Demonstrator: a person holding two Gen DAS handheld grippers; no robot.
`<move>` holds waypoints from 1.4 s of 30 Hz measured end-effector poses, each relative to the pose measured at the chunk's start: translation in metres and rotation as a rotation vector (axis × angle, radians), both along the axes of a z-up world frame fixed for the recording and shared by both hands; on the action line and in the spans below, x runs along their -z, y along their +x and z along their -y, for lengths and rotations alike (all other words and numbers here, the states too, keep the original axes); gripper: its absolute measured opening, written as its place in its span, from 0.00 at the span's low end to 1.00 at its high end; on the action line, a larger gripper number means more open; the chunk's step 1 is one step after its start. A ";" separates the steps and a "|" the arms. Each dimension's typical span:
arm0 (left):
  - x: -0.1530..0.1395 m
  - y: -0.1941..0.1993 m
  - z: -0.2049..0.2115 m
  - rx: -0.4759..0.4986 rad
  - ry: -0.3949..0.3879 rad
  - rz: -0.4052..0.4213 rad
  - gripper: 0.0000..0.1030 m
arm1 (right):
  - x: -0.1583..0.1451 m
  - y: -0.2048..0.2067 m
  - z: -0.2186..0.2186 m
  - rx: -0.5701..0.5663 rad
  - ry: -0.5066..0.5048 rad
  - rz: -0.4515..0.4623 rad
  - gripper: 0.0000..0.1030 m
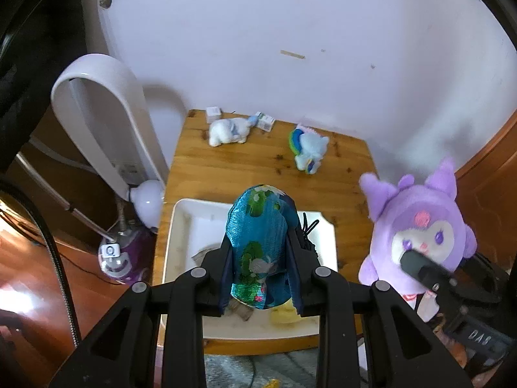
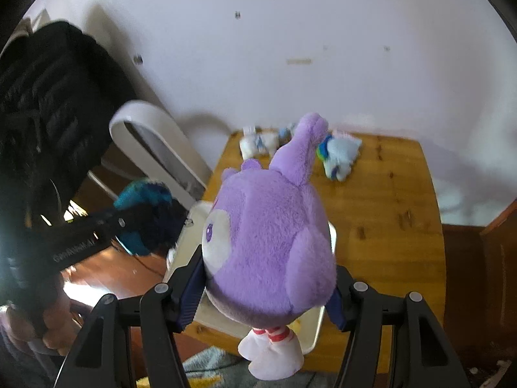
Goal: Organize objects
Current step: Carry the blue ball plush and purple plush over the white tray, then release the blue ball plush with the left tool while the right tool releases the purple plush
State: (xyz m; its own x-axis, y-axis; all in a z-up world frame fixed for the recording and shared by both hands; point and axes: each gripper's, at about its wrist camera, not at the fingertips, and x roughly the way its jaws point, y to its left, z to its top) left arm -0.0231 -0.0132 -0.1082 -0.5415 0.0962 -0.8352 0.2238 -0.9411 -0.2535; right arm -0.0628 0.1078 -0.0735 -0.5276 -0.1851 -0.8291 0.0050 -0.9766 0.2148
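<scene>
My left gripper [image 1: 260,249] is shut on a blue floral fabric pouch [image 1: 258,242] and holds it above the white tray [image 1: 181,226]. My right gripper [image 2: 268,278] is shut on a purple plush toy [image 2: 268,245] and holds it over the tray's right edge [image 2: 315,333]. The purple plush [image 1: 420,229] also shows at the right of the left wrist view. A white plush [image 1: 227,131] and a blue rainbow-maned pony plush [image 1: 308,148] lie at the far end of the wooden table [image 1: 258,168]. The pouch [image 2: 145,213] shows blurred at the left of the right wrist view.
Small boxes [image 1: 213,113] lie by the wall at the table's far edge. A white bladeless fan [image 1: 103,119] and a purple garment steamer [image 1: 122,255] stand left of the table. The tray holds paper scraps [image 1: 200,255] and a yellow item [image 1: 284,315]. A black jacket [image 2: 48,103] hangs left.
</scene>
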 end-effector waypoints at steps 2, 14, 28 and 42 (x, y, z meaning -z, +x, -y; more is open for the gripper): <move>0.004 0.003 -0.005 0.005 -0.021 0.008 0.30 | 0.011 0.004 0.004 0.002 0.009 0.034 0.62; 0.045 0.005 -0.022 0.020 -0.069 0.111 0.31 | 0.053 0.004 0.012 -0.006 0.031 0.184 0.68; 0.038 0.006 -0.019 0.014 -0.182 0.094 0.71 | 0.055 -0.001 0.027 -0.029 0.051 0.220 0.73; 0.028 0.004 -0.012 0.021 -0.206 0.081 0.72 | 0.045 -0.005 0.030 -0.031 0.029 0.204 0.73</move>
State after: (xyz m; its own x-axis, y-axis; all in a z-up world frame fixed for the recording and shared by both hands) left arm -0.0191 -0.0017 -0.1362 -0.4715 -0.0704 -0.8791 0.2154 -0.9758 -0.0374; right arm -0.0677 0.0780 -0.1187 -0.3430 -0.1729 -0.9233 -0.0054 -0.9825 0.1860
